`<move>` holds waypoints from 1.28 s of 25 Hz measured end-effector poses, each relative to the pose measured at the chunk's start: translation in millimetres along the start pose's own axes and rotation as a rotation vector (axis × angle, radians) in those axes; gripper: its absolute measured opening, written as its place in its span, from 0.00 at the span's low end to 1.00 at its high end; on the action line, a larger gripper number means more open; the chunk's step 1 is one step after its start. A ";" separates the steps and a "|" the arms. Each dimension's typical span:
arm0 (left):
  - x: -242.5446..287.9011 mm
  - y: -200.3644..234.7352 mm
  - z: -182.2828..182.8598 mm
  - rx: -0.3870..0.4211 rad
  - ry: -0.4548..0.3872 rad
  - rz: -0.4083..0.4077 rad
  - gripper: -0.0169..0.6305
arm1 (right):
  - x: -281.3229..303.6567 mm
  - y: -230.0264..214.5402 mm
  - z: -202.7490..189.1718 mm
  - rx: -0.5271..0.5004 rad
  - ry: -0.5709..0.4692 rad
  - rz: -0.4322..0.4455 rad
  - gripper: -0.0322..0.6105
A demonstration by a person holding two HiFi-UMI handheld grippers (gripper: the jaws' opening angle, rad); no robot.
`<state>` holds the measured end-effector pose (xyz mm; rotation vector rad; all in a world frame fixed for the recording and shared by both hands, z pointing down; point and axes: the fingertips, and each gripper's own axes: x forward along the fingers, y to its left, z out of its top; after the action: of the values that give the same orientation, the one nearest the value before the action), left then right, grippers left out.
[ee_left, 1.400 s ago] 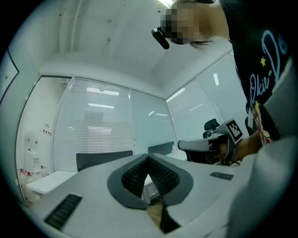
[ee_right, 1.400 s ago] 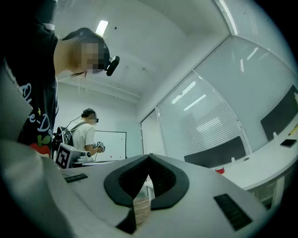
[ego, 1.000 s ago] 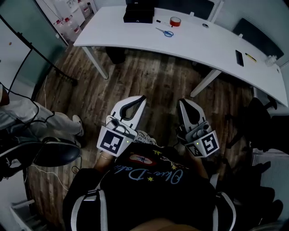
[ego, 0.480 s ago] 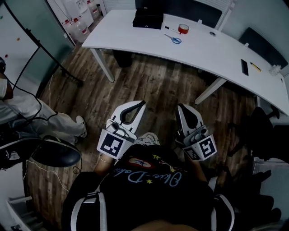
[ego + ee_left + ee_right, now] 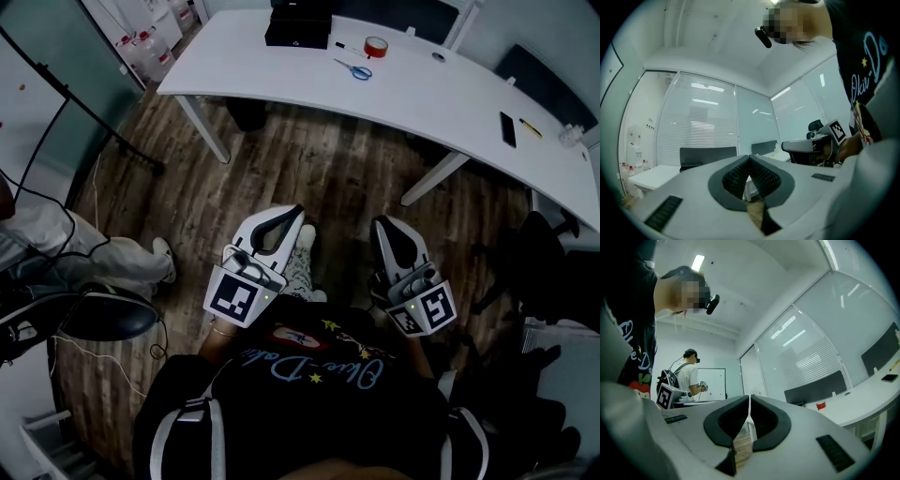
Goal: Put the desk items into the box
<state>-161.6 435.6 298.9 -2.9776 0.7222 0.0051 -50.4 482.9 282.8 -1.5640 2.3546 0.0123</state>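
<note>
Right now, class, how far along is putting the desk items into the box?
Done: nothing visible; the scissors and red tape lie on the desk near the black box. In hand: nothing; the left claw is shut and empty, the right claw, just opening slightly, is empty too. Left: every item.

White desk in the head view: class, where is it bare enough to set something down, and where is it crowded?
Bare: the desk at its near-left corner, between the black box and the front edge; also the middle stretch between the scissors and the flat black item. Crowded: box, tape roll and scissors cluster at the far edge.
</note>
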 end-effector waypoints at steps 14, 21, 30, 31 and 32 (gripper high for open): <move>51.3 59.1 -2.4 -0.026 -0.005 -0.023 0.02 | 57.6 -43.5 -10.9 -0.006 0.050 -0.023 0.09; 68.5 89.6 -10.0 -0.028 0.002 -0.034 0.02 | 95.1 -58.7 -24.9 -0.010 0.100 -0.012 0.09; 96.6 144.7 -23.4 -0.007 0.011 -0.041 0.02 | 152.6 -87.3 -47.6 0.004 0.137 -0.022 0.09; 96.7 151.6 -28.4 -0.012 0.016 -0.037 0.02 | 160.7 -89.7 -54.1 0.011 0.147 -0.019 0.09; 95.7 159.2 -34.3 -0.024 0.023 -0.028 0.02 | 169.2 -90.5 -60.3 0.017 0.158 -0.013 0.09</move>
<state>-149.9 248.2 319.2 -3.0155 0.6875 -0.0223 -44.0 283.8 310.6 -1.6265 2.4557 -0.1388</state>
